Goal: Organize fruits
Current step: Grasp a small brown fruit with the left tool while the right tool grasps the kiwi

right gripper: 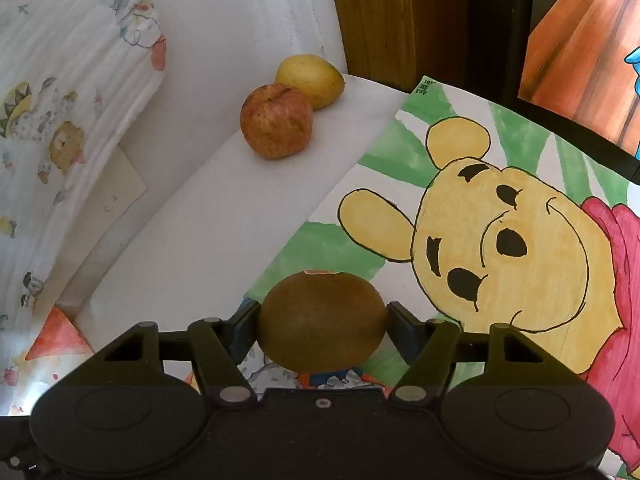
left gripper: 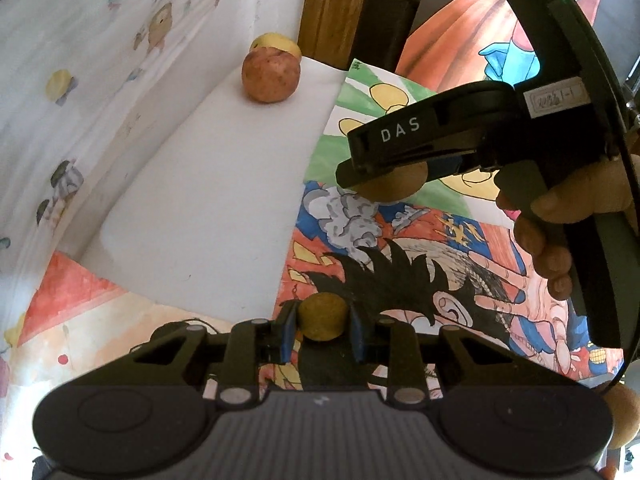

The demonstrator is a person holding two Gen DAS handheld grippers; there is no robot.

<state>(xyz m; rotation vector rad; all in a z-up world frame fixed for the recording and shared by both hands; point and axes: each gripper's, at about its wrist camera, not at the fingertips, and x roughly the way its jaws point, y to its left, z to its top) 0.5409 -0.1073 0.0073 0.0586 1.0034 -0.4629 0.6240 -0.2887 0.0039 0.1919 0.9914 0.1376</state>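
My left gripper is shut on a small yellow-brown round fruit, held just over a cartoon drawing. My right gripper grips a brown kiwi, and both pads touch its sides. The left wrist view shows that gripper from the side at upper right, a person's hand on its handle and the kiwi under its fingers. A red apple and a yellow fruit sit touching at the far end of a white board.
A bear drawing lies to the right of the white board. A patterned white cloth rises along the left. A wooden post stands behind the fruits. Another brown fruit shows at the lower right edge of the left wrist view.
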